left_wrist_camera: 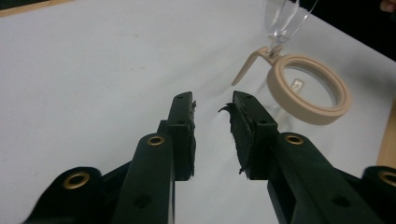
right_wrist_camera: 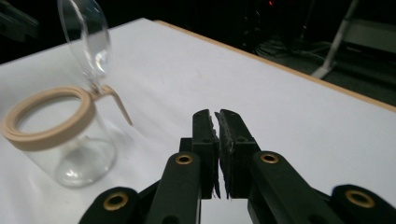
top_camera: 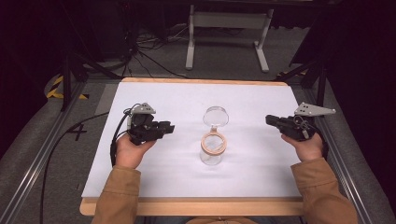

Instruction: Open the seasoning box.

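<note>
A clear glass jar [top_camera: 212, 150] with a tan rim stands at the middle of the white table [top_camera: 177, 100], its round clear lid [top_camera: 215, 115] swung open and tilted up behind it. The jar [right_wrist_camera: 60, 140] looks empty. To the jar's left a hand holds my left gripper [top_camera: 169, 128], jaws slightly apart with nothing between them; its own view has the tan rim [left_wrist_camera: 308, 91] ahead and to the right of the left gripper [left_wrist_camera: 212, 109]. At the table's right side my right gripper [top_camera: 270, 120] points toward the jar, its jaws pressed together and empty [right_wrist_camera: 217, 116].
The white sheet lies on a wooden board whose edge [top_camera: 187, 206] runs along the front. A black cable [top_camera: 60, 140] trails off the left side. A grey metal stand [top_camera: 229, 28] is on the floor beyond the table.
</note>
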`<state>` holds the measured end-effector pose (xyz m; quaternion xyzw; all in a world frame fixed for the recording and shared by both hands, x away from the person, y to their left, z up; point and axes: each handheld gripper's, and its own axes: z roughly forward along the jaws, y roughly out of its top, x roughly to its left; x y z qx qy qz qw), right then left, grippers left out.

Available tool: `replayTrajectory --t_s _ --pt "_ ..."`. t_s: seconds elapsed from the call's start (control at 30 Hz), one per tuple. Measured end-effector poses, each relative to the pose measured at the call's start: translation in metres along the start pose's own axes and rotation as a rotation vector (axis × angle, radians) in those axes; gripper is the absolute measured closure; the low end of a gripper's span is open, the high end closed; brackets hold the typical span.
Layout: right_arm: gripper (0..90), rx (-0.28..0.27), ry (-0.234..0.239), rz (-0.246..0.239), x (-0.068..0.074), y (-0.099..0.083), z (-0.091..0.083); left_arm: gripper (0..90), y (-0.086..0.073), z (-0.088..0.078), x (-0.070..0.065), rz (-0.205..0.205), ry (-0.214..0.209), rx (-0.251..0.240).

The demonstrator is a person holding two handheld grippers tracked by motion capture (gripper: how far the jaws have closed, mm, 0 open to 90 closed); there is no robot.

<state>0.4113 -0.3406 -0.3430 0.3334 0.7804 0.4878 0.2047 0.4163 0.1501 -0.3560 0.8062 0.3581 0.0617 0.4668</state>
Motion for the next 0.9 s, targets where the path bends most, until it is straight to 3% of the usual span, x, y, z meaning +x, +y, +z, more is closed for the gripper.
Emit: replayTrajectory --t_s 0.23,0.6,0.73,0.9 --pt "84.6 0.090 -0.058 0.039 -0.018 -0.014 0.000 68.3 -0.005 0.008 0.011 -0.010 0.046 0.031" --pt "84.5 0.217 -0.083 0.139 -0.038 -0.044 0.013 67.2 -0.011 0.018 0.024 -0.061 0.053 0.062" --pt "82.7 0.210 -0.068 0.164 -0.039 -0.047 0.015 66.2 -0.010 0.019 0.024 -0.062 0.049 0.050" --pt "75.2 0.145 -0.043 0.178 -0.038 -0.044 0.012 65.4 -0.009 0.019 0.023 -0.064 0.033 0.038"
